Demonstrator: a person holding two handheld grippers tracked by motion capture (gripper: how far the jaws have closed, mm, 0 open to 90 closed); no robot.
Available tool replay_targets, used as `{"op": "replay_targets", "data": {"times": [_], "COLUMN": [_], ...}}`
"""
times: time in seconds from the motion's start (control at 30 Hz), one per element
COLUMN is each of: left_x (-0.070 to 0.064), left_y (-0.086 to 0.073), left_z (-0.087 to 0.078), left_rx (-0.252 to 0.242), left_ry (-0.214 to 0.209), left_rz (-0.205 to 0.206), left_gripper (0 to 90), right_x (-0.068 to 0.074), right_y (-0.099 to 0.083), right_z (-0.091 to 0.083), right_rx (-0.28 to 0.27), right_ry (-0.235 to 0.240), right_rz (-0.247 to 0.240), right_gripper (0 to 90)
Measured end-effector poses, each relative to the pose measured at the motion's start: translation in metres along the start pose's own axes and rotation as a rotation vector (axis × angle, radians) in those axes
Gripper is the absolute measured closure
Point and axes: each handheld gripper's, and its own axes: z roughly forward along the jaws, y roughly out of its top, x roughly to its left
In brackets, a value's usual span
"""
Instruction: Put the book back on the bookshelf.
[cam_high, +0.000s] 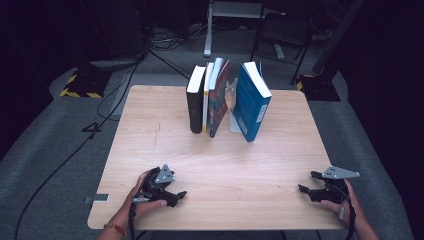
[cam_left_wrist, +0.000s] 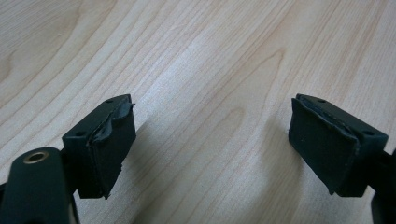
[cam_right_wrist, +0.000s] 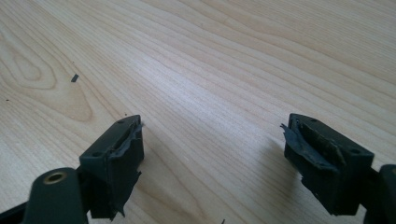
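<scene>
Several books stand upright near the far middle of the wooden table (cam_high: 165, 150): a black book (cam_high: 195, 100), a thin yellow-white one (cam_high: 205, 97), a dark patterned one (cam_high: 218, 100) leaning on them, and a blue book (cam_high: 251, 102) leaning against a white bookend (cam_high: 233, 107). My left gripper (cam_high: 175, 194) rests at the near left, held in a hand, open; in the left gripper view the left gripper (cam_left_wrist: 212, 147) has bare wood between its jaws. My right gripper (cam_high: 309, 182) rests at the near right, open, and the right gripper (cam_right_wrist: 212, 156) holds nothing.
A dark chair (cam_high: 282, 35) and a table leg (cam_high: 208, 30) stand behind the table on grey carpet. Cables (cam_high: 70, 155) run across the floor at the left. Yellow-black striped blocks (cam_high: 80, 85) sit by the far table corners.
</scene>
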Motion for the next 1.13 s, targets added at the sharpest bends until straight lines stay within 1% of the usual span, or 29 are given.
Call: {"op": "replay_targets", "data": {"times": [0.37, 1.13], "left_x": [-0.0002, 0.0045], "left_y": [-0.0008, -0.0002], "left_z": [-0.0008, -0.0003], "left_rx": [0.001, 0.002], "left_ry": [0.004, -0.015], "left_rz": [-0.005, 0.016], "left_gripper": [15.1, 14.8], "right_x": [-0.0002, -0.0002], "right_y": [0.0, 0.0001], "right_z": [0.0001, 0.0001], "right_rx": [-0.001, -0.001], "right_ry": [0.001, 0.001], "right_rz": [-0.001, -0.001], "right_gripper": [20.0, 20.0]}}
